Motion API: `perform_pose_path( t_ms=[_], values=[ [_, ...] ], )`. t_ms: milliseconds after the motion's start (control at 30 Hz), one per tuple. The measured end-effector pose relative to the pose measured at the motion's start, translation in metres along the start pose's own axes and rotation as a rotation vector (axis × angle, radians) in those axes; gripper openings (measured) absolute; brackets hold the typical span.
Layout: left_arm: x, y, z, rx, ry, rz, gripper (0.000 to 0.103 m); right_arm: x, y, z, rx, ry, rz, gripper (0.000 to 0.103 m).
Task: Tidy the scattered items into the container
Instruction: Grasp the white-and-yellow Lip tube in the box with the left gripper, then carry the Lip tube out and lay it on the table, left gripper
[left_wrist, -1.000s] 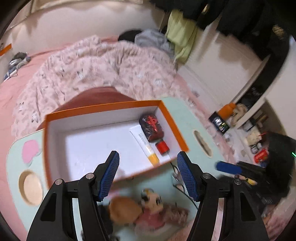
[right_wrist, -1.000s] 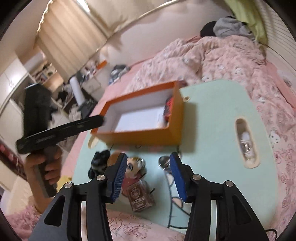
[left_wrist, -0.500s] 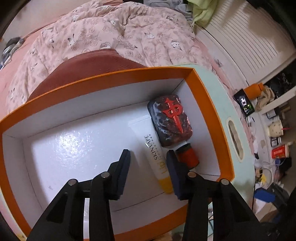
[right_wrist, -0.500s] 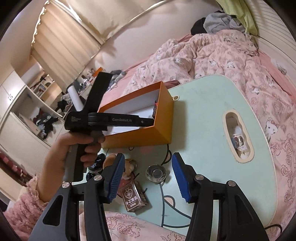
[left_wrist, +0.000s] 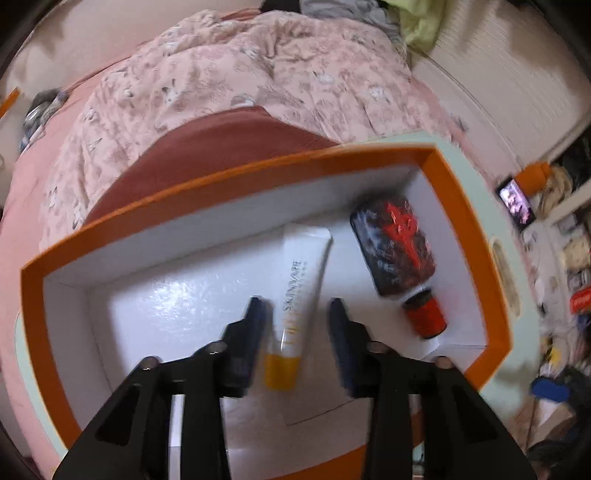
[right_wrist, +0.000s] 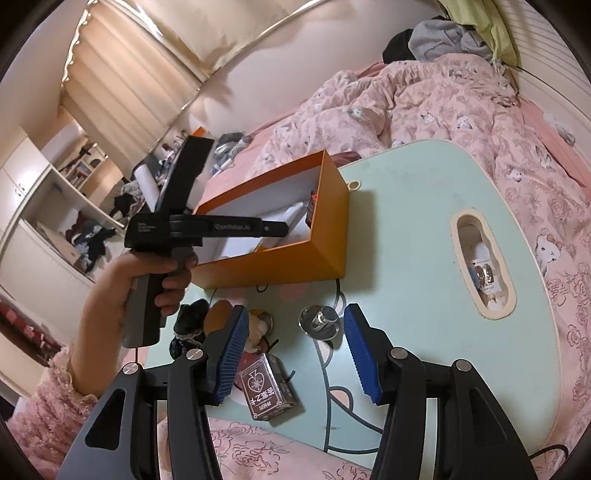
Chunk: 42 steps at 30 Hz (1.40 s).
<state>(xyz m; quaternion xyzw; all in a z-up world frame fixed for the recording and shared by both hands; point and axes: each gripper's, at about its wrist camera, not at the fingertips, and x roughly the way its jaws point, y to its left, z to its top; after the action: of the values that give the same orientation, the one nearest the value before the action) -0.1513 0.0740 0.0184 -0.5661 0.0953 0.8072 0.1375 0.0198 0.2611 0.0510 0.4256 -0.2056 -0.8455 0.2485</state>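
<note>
right gripper (right_wrist: 293, 354) fingers apart, nothing in them | near table (right_wrist: 406, 258) edge: card box (right_wrist: 267, 391), glassy round thing (right_wrist: 319, 323), doll (right_wrist: 258, 325) half hidden behind a finger | farther left: orange box (right_wrist: 273, 266) | left gripper (left_wrist: 295, 306) inside it, fingers drawn narrow beside the white tube (left_wrist: 299, 266), too blurry to tell if pinching | dark bottle (left_wrist: 395, 251) right of tube

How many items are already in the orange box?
3: a white tube mid-floor, a dark pouch toward the right wall, a red-capped bottle just below it. The gripper may hide more.
</note>
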Motion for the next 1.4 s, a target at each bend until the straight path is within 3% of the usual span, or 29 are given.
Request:
perform_pose_path(
  t_ms=[67, 167, 300, 433, 533, 600, 833, 1000, 1267, 1300, 1400],
  values=[
    [-0.002, -0.004, -0.003, 0.045, -0.014, 0.026, 0.021, 0.001, 0.0, 0.0, 0.003, 0.004, 0.0, 0.053],
    [-0.01, 0.008, -0.005, 0.001, -0.037, -0.033, 0.021, 0.002, -0.001, -0.001, 0.006, 0.007, -0.001, 0.053],
    [-0.059, 0.022, -0.017, -0.05, -0.191, -0.125, 0.021, 0.003, 0.0, -0.001, 0.005, 0.009, -0.003, 0.053],
    [-0.116, 0.029, -0.048, -0.072, -0.318, -0.28, 0.021, 0.005, 0.003, -0.002, 0.0, 0.014, -0.001, 0.054],
    [-0.136, 0.029, -0.083, -0.08, -0.331, -0.409, 0.021, 0.009, 0.008, -0.004, -0.006, 0.022, 0.006, 0.054],
    [-0.138, 0.027, -0.106, -0.084, -0.316, -0.45, 0.021, 0.012, 0.011, -0.006, -0.011, 0.029, 0.01, 0.054],
    [-0.114, 0.034, -0.184, -0.18, -0.23, -0.494, 0.021, 0.021, 0.02, -0.009, -0.023, 0.048, 0.013, 0.053],
    [-0.099, 0.044, -0.211, -0.201, -0.187, -0.431, 0.021, 0.025, 0.024, -0.01, -0.027, 0.058, 0.011, 0.053],
    [-0.081, 0.043, -0.223, -0.211, -0.161, -0.315, 0.021, 0.032, 0.031, -0.013, -0.042, 0.072, 0.016, 0.053],
    [-0.08, 0.042, -0.224, -0.213, -0.165, -0.324, 0.023, 0.031, 0.033, -0.012, -0.045, 0.07, 0.016, 0.054],
    [-0.083, 0.044, -0.226, -0.219, -0.201, -0.369, 0.046, 0.028, 0.039, -0.005, -0.06, 0.054, 0.013, 0.054]
  ],
)
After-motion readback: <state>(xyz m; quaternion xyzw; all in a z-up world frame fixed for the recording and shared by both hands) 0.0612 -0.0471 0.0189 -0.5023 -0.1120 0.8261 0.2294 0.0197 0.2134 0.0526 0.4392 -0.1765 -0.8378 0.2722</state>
